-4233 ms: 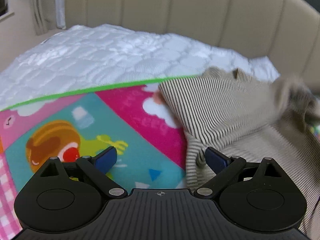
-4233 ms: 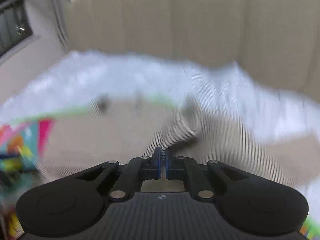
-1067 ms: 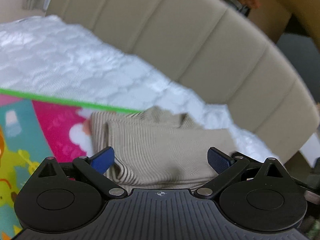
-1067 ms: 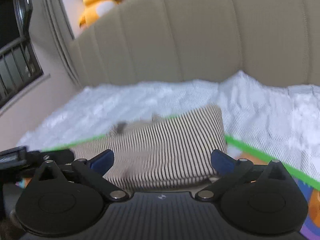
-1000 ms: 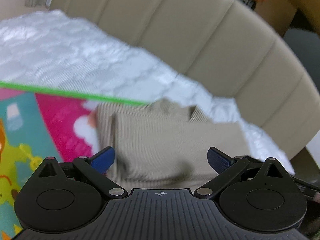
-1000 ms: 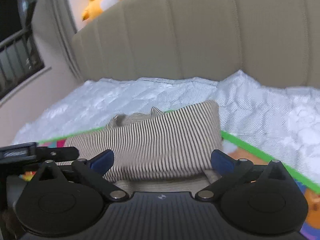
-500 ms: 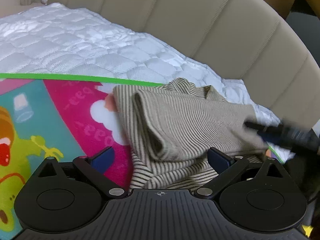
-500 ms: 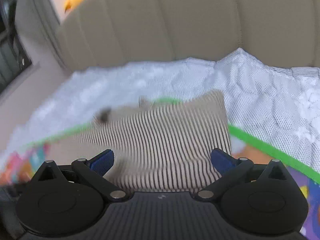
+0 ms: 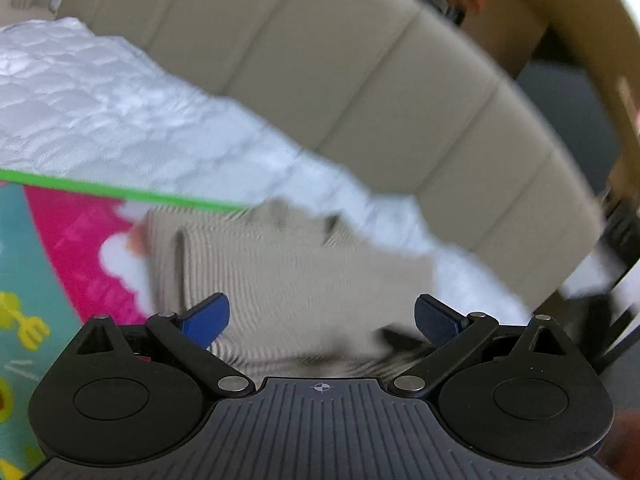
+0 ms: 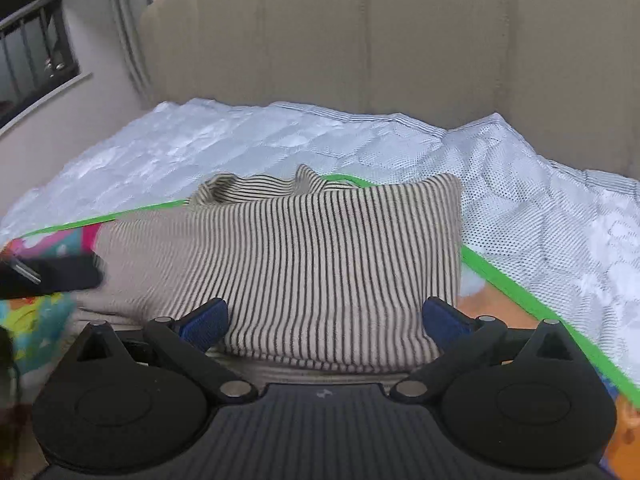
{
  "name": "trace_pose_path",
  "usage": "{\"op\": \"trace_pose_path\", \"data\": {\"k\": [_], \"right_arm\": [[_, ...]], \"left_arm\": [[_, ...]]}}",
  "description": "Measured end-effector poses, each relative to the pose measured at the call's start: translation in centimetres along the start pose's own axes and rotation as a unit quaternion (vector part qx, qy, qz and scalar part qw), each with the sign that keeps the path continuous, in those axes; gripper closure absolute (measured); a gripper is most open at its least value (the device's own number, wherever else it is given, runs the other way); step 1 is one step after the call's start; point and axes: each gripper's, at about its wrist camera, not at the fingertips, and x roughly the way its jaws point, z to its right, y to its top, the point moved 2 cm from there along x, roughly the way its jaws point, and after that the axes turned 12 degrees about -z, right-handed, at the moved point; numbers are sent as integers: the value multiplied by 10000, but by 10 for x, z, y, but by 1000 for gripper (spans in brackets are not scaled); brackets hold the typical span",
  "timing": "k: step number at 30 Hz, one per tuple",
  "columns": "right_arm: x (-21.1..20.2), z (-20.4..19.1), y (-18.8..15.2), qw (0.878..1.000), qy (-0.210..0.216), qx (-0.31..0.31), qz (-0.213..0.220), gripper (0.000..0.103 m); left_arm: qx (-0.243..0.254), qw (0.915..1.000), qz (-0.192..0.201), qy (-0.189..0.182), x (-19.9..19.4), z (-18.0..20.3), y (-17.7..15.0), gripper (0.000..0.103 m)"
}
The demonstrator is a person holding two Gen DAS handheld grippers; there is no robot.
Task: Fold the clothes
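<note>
A beige sweater with thin dark stripes (image 10: pixel 320 264) lies folded on a colourful play mat (image 10: pixel 520 292), its collar toward the headboard. In the left wrist view the sweater (image 9: pixel 288 276) is blurred. My left gripper (image 9: pixel 322 316) is open and empty just above the sweater's near edge. My right gripper (image 10: pixel 326 320) is open and empty over the near edge of the folded stack. A finger of the left gripper (image 10: pixel 52 272) shows at the left edge of the right wrist view.
The mat with its green border (image 9: pixel 120 194) lies on a white quilted bed cover (image 10: pixel 240 148). A padded beige headboard (image 10: pixel 360 40) curves behind. A window railing (image 10: pixel 32 40) is at the far left.
Both views shifted and the left view blurred as the grippers moved. The sweater stays folded on the mat. Both grippers remain open.
</note>
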Motion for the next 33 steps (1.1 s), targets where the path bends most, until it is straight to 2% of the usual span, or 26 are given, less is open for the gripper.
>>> {"op": "trace_pose_path", "data": {"k": [1,3,6,9,10,11,12,13,15,19,21,22,25,27,30,33], "right_arm": [[-8,2,2,10000,-17,10,73,0],[-25,3,9,9989,-243,5,399,0],[-38,-1,26,9925,-849,-178,856,2],[-13,3,30,9909,-1253,-179,451,24],[1,7,26,9906,-1342,-173,191,28],[16,12,22,9896,-1429,-167,-70,28],[24,16,19,9893,-1438,-121,-196,27],[26,20,16,9906,-1355,-26,-162,24],[22,23,21,9920,-1251,128,-103,25],[4,10,45,9911,-1270,-158,380,45],[4,10,62,9914,-1227,-92,455,48],[8,12,69,9915,-1240,-30,402,50],[40,22,72,9885,-1507,0,-123,49],[53,27,66,9874,-1561,-79,-247,44],[39,17,71,9880,-1522,-264,81,44],[22,1,81,9915,-1161,-428,391,50]], "left_arm": [[25,10000,-59,73,2,-2,-1,11],[21,9998,-129,136,2,-4,1,13],[44,9996,-209,193,1,-4,0,14],[197,9990,-259,320,2,-2,-1,16],[218,9988,-268,338,3,-2,-1,16],[230,9988,-274,334,2,-2,-1,16],[239,9988,-280,319,2,-1,-2,16],[238,9988,-285,305,1,-1,-2,16],[234,9989,-288,295,1,-1,-2,16],[230,9989,-295,284,1,-2,-2,16],[228,9989,-298,279,1,-2,-1,16],[227,9989,-300,276,1,-2,-1,16],[224,9989,-304,268,2,-2,-1,16],[222,9989,-308,263,2,-3,-1,16],[198,9990,-309,249,1,-3,0,16],[-95,9996,-238,78,-5,-8,3,14]]}}
